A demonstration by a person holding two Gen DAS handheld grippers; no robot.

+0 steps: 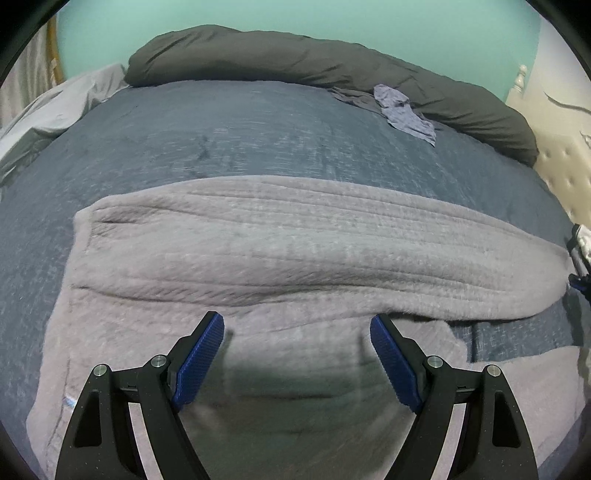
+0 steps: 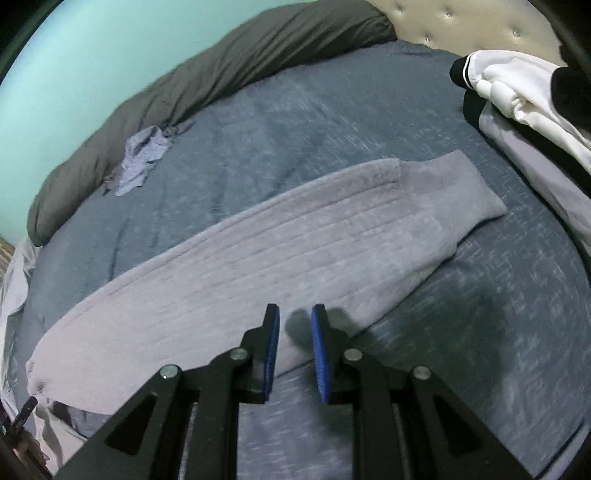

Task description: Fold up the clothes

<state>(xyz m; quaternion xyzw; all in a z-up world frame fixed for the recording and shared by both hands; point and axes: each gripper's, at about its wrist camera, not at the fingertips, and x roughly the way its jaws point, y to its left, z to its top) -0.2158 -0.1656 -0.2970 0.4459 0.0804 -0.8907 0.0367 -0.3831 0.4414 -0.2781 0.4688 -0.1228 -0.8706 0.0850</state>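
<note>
I'm looking down on a bed (image 1: 258, 140) under a blue-grey cover, with a long dark grey pillow (image 1: 295, 62) bunched along its far edge against a teal wall (image 1: 332, 18). The grey ribbed sweater (image 1: 295, 236) lies flat across the near half of the bed — one sleeve (image 2: 424, 192) runs out toward the tufted headboard (image 2: 461, 22), its cuff flat on the cover. At the headboard edge I see a white and black garment (image 2: 517, 85) heaped up, and a small crumpled blue cloth (image 2: 144, 158) sits just beside the pillow. My left gripper (image 1: 297, 326) hangs over the sweater's body with its blue pads spread wide, nothing between them. My right gripper (image 2: 294, 312) is over the sleeve's near edge — pads drawn narrow, a slim gap showing, gripping nothing.
</note>
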